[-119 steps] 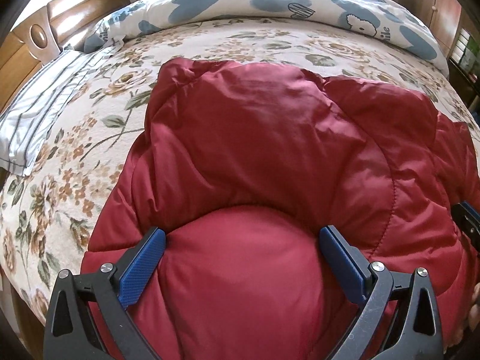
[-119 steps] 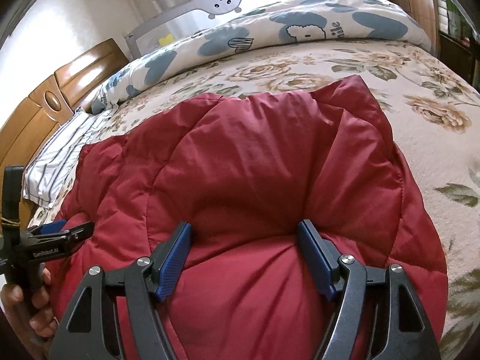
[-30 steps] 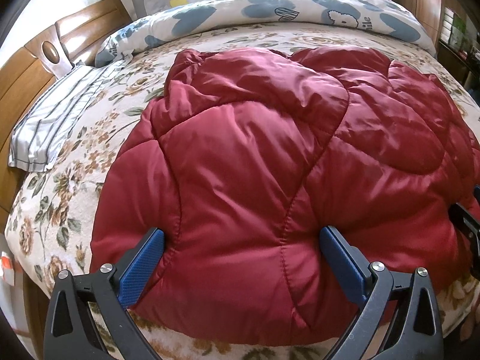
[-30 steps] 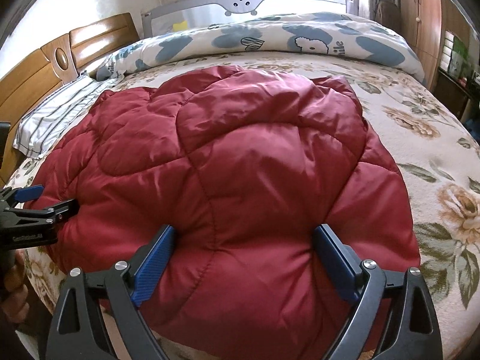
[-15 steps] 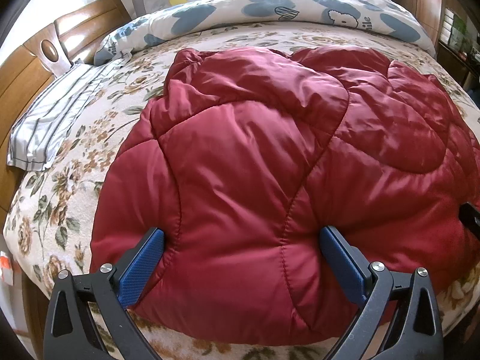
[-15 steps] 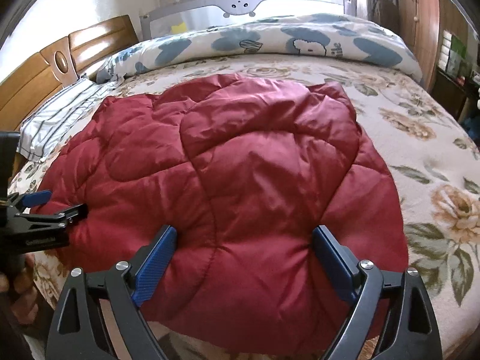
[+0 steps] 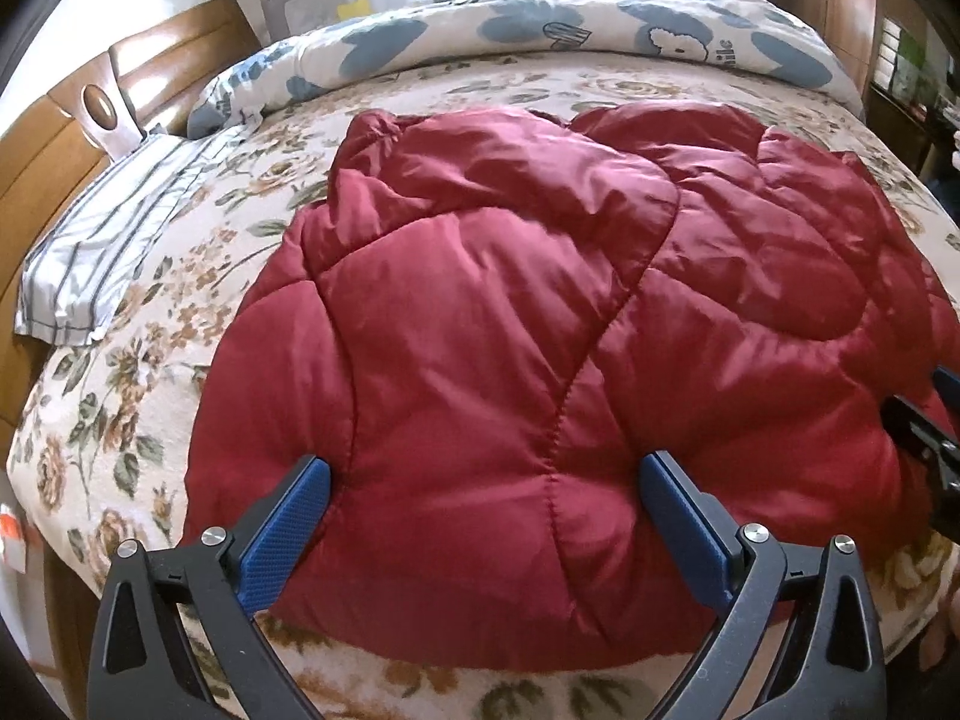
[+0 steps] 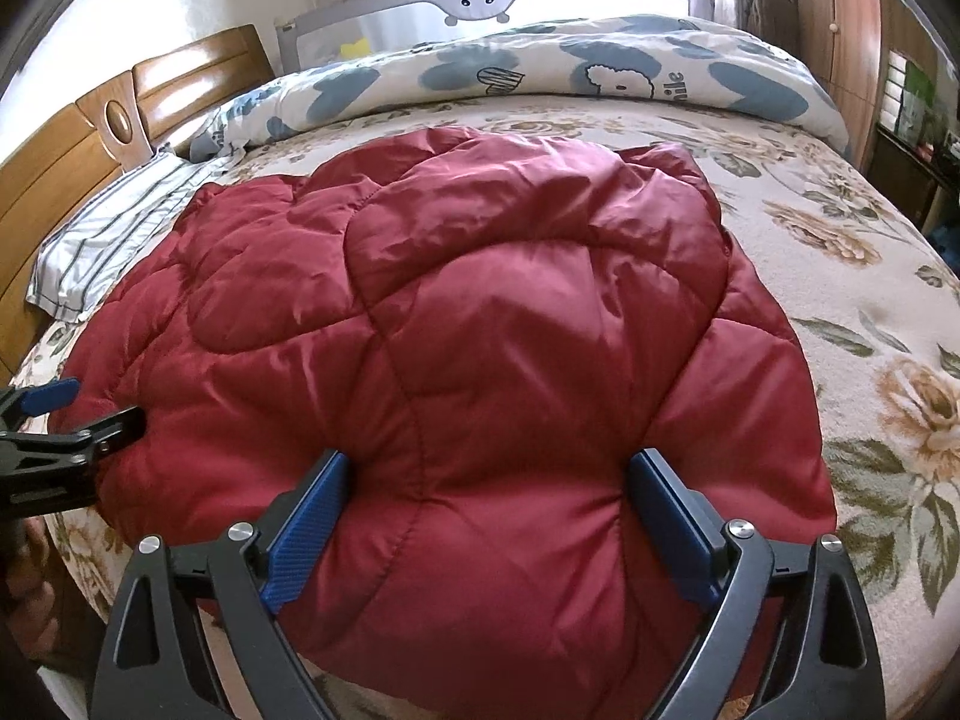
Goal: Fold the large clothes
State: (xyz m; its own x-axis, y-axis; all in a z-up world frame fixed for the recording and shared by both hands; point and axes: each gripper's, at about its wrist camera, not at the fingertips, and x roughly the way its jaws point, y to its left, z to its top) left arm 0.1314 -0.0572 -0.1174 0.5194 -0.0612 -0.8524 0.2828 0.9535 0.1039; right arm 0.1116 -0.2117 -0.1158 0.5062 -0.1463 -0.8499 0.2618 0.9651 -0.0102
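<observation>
We face a red quilted coat on the bed, both sets of fingers spread wide.

The bed [image 7: 150, 360], under a floral cover, carries the coat [image 7: 540, 330] bunched near its front edge, with a blue-patterned duvet [image 8: 600, 78] behind and a striped pillow [image 7: 102, 252] at left. Our left gripper [image 7: 483, 516] and right gripper [image 8: 486, 510] straddle the coat's near hem, holding nothing.

We find the jacket [image 7: 540, 312] on the bed [image 7: 198, 276]; pillow [image 7: 114, 240] left, duvet [image 7: 540, 30] behind.
</observation>
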